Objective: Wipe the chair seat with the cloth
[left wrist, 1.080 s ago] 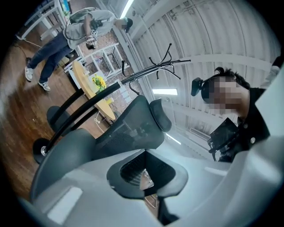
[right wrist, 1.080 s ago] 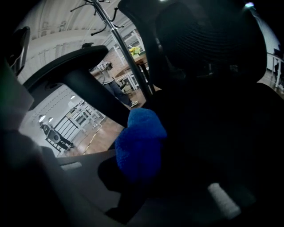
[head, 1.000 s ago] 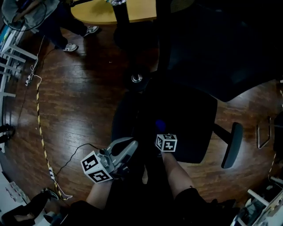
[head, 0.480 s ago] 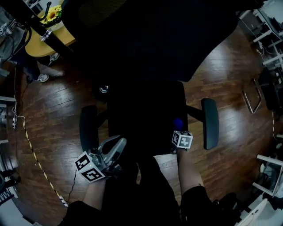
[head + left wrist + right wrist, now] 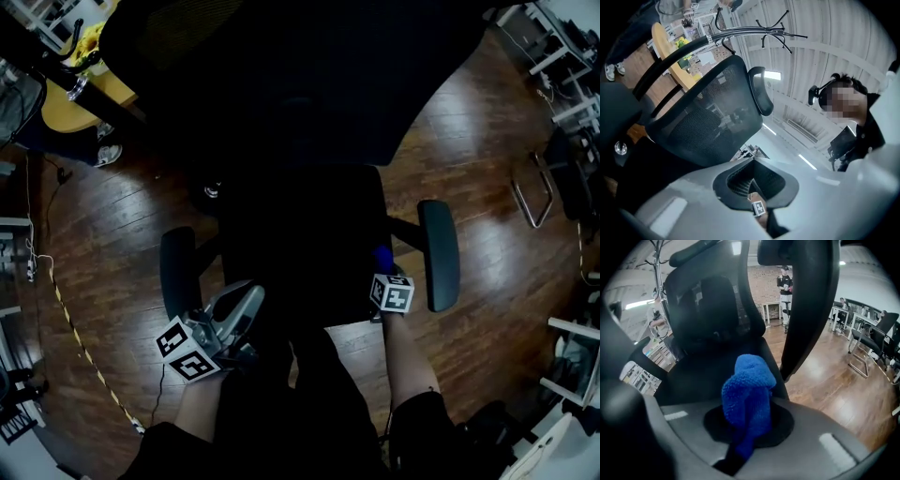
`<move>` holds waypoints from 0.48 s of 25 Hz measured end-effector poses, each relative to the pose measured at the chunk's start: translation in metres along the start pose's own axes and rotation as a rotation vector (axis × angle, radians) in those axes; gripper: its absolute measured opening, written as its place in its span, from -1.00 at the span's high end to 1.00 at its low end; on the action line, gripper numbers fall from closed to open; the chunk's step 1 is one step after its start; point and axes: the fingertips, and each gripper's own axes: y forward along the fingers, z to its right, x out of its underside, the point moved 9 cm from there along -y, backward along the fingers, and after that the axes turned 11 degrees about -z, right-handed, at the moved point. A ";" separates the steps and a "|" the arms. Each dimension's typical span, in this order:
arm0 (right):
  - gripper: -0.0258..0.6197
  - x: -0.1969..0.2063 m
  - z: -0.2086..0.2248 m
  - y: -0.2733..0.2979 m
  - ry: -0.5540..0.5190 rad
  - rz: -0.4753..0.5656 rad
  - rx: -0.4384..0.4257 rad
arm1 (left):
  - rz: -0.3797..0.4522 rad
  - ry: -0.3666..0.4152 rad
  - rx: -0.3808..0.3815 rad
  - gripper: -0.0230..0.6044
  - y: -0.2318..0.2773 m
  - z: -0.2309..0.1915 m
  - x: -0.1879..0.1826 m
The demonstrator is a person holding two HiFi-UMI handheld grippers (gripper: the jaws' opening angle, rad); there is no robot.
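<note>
Right hand-held gripper (image 5: 382, 272), clenched on fluffy blue cloth (image 5: 747, 401), has slid from mid-front to right front edge of black padded chair seat (image 5: 300, 234), so a wiping pass looks under way; left hand-held gripper (image 5: 247, 300) closed, empty, near front-left corner.

Your right gripper (image 5: 380, 270), carrying the fluffy blue cloth (image 5: 381, 257), has swept across the black chair seat (image 5: 300, 244) from its middle to its right edge, near the right armrest (image 5: 439, 253). Your left gripper (image 5: 246, 298) has swung to face the black mesh chair back (image 5: 703, 117).
</note>
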 end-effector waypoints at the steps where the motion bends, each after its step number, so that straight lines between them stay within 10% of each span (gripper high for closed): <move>1: 0.81 -0.002 0.000 0.000 -0.005 -0.003 0.001 | 0.013 0.001 -0.009 0.96 -0.004 -0.001 0.000; 5: 0.81 -0.002 -0.042 0.006 -0.009 0.017 -0.049 | 0.055 -0.003 -0.043 0.96 -0.026 -0.004 -0.002; 12: 0.81 0.006 -0.225 0.043 -0.227 -0.087 -0.392 | 0.179 -0.018 -0.146 0.96 -0.077 -0.001 -0.007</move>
